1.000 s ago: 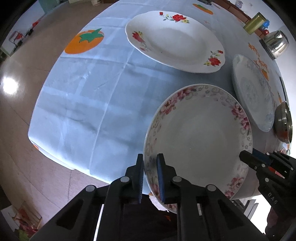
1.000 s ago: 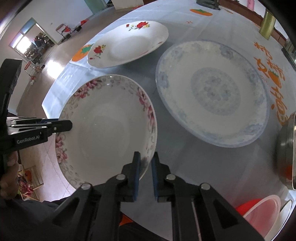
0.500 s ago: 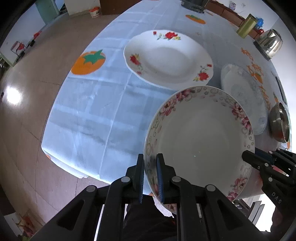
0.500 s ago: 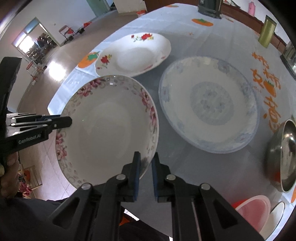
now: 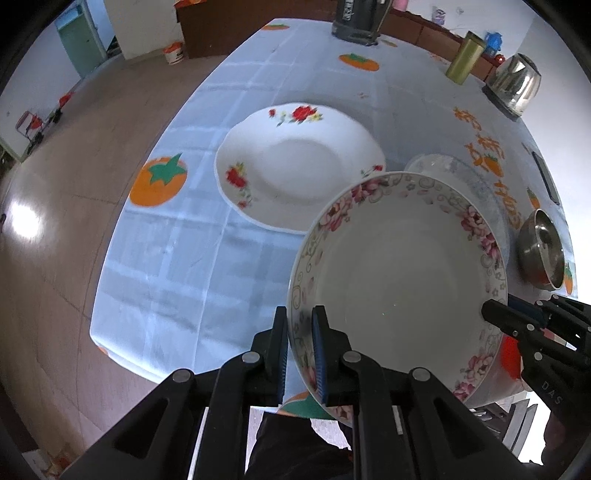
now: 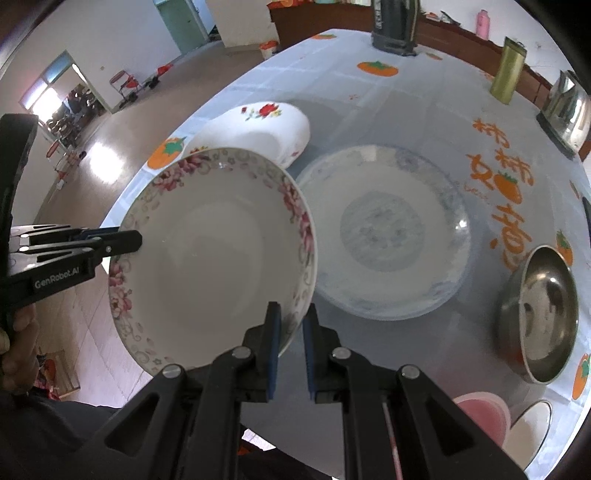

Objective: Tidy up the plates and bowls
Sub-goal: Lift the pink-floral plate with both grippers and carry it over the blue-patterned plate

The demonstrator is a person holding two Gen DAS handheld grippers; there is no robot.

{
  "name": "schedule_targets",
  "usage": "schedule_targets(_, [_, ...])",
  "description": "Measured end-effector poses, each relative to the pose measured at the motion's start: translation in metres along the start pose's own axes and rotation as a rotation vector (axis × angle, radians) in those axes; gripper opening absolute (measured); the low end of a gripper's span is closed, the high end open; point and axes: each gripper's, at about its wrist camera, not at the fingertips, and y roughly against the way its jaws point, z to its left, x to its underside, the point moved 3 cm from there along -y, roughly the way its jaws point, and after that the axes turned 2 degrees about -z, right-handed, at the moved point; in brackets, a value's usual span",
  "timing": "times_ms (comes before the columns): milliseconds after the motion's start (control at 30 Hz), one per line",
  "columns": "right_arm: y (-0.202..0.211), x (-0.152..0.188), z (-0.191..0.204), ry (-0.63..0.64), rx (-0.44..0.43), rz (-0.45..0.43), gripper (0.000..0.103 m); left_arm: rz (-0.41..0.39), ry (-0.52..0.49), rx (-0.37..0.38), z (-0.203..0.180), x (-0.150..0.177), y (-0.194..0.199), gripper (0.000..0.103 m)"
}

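Observation:
A deep plate with a pink-flower rim [image 5: 399, 280] [image 6: 214, 254] hangs above the table's near edge, held from both sides. My left gripper [image 5: 300, 325] [image 6: 125, 240] is shut on its left rim. My right gripper [image 6: 291, 325] [image 5: 487, 312] is shut on its right rim. Beyond it on the pale blue cloth lie a white plate with red flowers [image 5: 299, 170] [image 6: 258, 133] and a blue-patterned plate [image 6: 384, 229] [image 5: 480, 184], the latter partly hidden in the left wrist view.
A steel bowl [image 6: 539, 314] [image 5: 541, 254] sits at the right. A pink bowl [image 6: 484, 410] and a white bowl [image 6: 528, 432] lie near the front right. A kettle [image 5: 515, 85], a gold tin [image 6: 509, 70] and a dark appliance [image 6: 393, 26] stand at the far edge.
Both grippers have risen with the pink-rimmed plate, lifting it off the cloth; the table and the other plates look farther away and the plate now overlaps the two behind it.

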Motion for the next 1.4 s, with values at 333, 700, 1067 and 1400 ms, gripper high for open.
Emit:
schedule_targets(333, [0.020, -0.007, -0.019, -0.036, 0.034, -0.051, 0.012, -0.038, -0.047, 0.019, -0.023, -0.018, 0.005, 0.013])
schedule_targets(700, [0.032, -0.008, -0.038, -0.072, 0.068, -0.081, 0.012, -0.056, -0.093, 0.033, -0.047, -0.031, 0.006, 0.013])
schedule_targets(1067, [0.038, -0.011, -0.055, -0.093, 0.088, -0.095, 0.012, -0.068, -0.117, 0.042, -0.063, -0.042, 0.004, 0.013])
schedule_targets(1400, [0.037, -0.014, -0.068, -0.115, 0.098, -0.095, 0.012, -0.067, -0.132, 0.044, -0.073, -0.051, -0.001, 0.013])
